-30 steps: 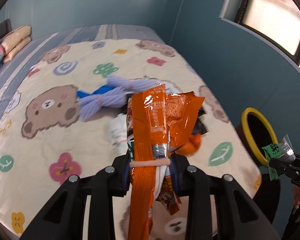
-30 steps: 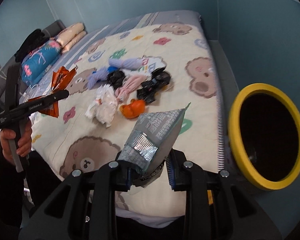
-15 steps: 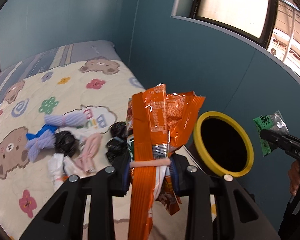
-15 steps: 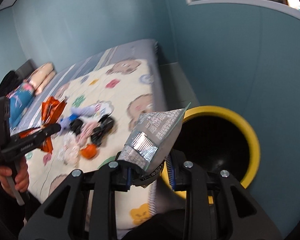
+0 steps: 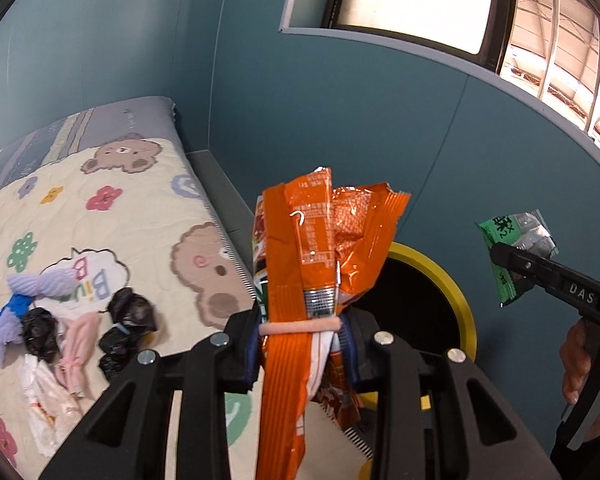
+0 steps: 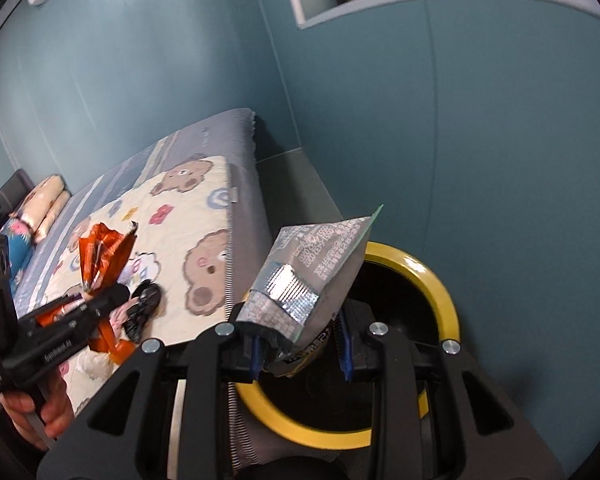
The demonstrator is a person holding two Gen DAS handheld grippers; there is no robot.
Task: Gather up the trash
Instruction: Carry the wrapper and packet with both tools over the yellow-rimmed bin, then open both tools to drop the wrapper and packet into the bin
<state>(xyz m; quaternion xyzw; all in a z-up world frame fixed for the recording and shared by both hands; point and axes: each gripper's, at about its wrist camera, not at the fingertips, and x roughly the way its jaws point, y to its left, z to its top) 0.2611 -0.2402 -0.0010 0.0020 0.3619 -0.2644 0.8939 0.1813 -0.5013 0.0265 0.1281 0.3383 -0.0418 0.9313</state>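
My left gripper is shut on a bundle of orange snack wrappers, held up in front of the yellow-rimmed black trash bin. My right gripper is shut on a silver and green snack packet, held just above the bin's yellow rim. The right gripper and its green packet also show in the left wrist view, to the right of the bin. The left gripper with the orange wrappers shows at the left of the right wrist view.
The bed with a bear-print quilt lies left of the bin. On it lie black bags, a pink cloth, white crumpled paper and purple socks. A blue wall stands close behind the bin.
Both grippers have swung right, away from the bed and toward the bin, carrying their wrappers. The bin now sits right behind both sets of fingers.
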